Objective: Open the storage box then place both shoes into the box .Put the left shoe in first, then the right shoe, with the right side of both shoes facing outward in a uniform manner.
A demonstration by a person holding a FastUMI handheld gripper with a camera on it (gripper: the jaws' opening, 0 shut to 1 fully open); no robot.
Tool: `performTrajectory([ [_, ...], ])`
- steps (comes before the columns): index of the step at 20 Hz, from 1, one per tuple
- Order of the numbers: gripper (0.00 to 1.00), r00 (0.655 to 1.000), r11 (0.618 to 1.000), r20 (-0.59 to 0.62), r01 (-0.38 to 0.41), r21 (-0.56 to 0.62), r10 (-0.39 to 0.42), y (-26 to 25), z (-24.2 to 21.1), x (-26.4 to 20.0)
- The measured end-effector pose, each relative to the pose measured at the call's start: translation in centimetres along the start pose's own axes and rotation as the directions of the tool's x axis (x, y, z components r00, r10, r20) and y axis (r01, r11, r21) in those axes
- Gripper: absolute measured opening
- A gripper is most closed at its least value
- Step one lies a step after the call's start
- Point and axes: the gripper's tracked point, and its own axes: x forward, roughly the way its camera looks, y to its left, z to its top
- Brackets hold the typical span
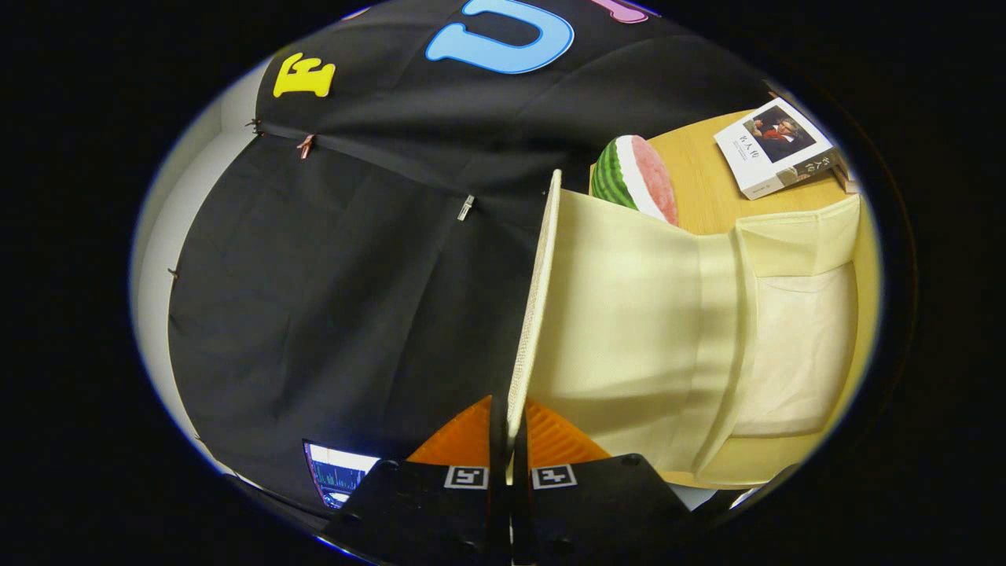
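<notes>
Storage box lid (533,314) stands edge-on, running straight ahead from the claw (508,428), which is clenched on its near edge; box (794,346) lies rightward.

one storage box (652,330), one book (774,149), one watermelon slice (635,177)

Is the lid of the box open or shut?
Open. The gripper is shut on the lid, both fingers pinching its edge, and holds it swung away from the storage box, whose pale inside shows.
</notes>
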Motion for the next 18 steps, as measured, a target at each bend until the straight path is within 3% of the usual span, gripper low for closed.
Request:
performTrajectory([
  [1, 0.10, 0.999, 0.999, 0.019, 0.033, -0.014, -0.033, -0.8, 0.8, 0.3],
  [4, 0.97, 0.991, 0.991, 0.095, 0.100, -0.091, -0.091, -2.2, 1.6, -1.4],
  [11, 0.98, 0.932, 0.939, 0.303, 0.269, -0.215, -0.198, -6.4, 6.5, -9.6],
  [18, 0.98, 0.787, 0.835, 0.488, 0.517, -0.188, -0.377, -14.4, 9.4, -22.2],
])
